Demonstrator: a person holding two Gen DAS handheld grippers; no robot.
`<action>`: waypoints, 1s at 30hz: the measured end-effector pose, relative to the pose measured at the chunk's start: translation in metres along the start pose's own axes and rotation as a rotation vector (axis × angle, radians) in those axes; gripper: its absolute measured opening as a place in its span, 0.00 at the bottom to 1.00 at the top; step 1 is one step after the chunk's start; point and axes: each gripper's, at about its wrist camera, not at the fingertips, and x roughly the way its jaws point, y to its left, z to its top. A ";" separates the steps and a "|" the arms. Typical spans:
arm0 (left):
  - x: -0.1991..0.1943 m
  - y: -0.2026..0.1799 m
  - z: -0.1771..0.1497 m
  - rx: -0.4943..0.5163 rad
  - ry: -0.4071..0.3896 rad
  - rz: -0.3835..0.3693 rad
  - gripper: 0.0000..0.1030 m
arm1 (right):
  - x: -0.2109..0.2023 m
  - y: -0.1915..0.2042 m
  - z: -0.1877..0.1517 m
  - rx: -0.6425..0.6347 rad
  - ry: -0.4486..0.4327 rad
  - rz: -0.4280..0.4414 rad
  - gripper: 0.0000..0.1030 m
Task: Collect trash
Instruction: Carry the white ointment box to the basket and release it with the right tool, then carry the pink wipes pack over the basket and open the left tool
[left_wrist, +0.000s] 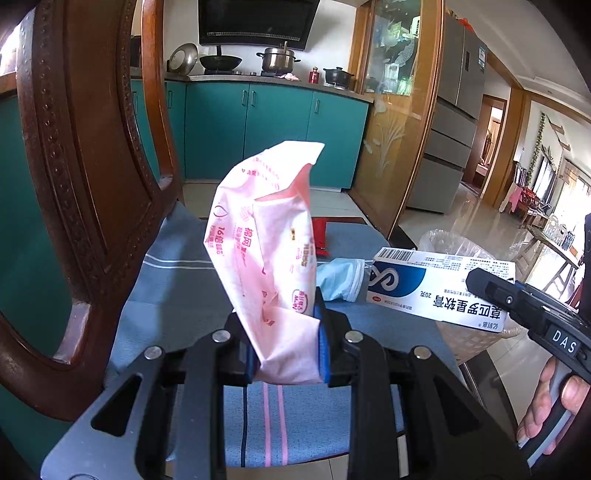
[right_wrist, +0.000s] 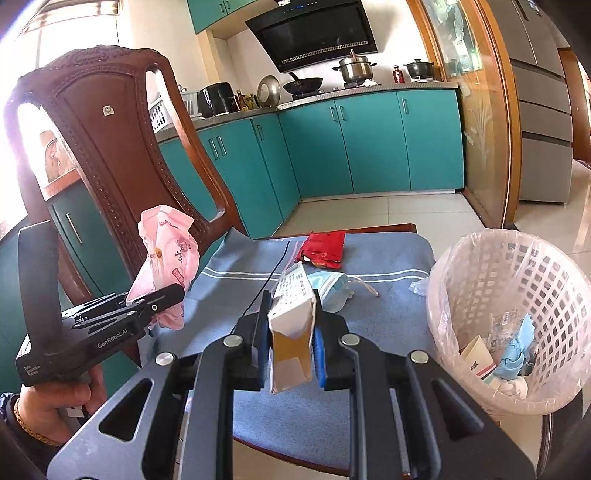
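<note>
My left gripper (left_wrist: 279, 312) is shut on a crumpled pink plastic wrapper (left_wrist: 258, 229), which stands up out of the jaws above the blue chair cushion (left_wrist: 177, 280). My right gripper (right_wrist: 291, 301) is shut on a white and blue ointment box (right_wrist: 293, 325), held end-on over the cushion. In the left wrist view the box (left_wrist: 424, 284) pokes in from the right, in front of the basket. A white mesh trash basket (right_wrist: 517, 266) with a clear liner stands to the right of the chair, with several scraps in it. A blue face mask (right_wrist: 330, 290) and a red packet (right_wrist: 323, 245) lie on the cushion.
The carved wooden chair back (right_wrist: 103, 129) rises at the left, close behind the left gripper (right_wrist: 162, 301). Teal kitchen cabinets (right_wrist: 369, 147) and a tiled floor lie beyond. A small clear scrap (right_wrist: 419, 286) lies on the cushion near the basket.
</note>
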 end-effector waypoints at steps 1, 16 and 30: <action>0.000 0.000 0.000 -0.001 0.000 0.000 0.25 | 0.000 -0.001 0.000 0.000 -0.001 -0.001 0.19; 0.004 -0.018 -0.005 0.041 0.007 -0.044 0.25 | -0.056 -0.166 0.005 0.446 -0.174 -0.315 0.82; 0.062 -0.220 0.022 0.203 0.036 -0.348 0.57 | -0.125 -0.167 0.000 0.484 -0.483 -0.476 0.90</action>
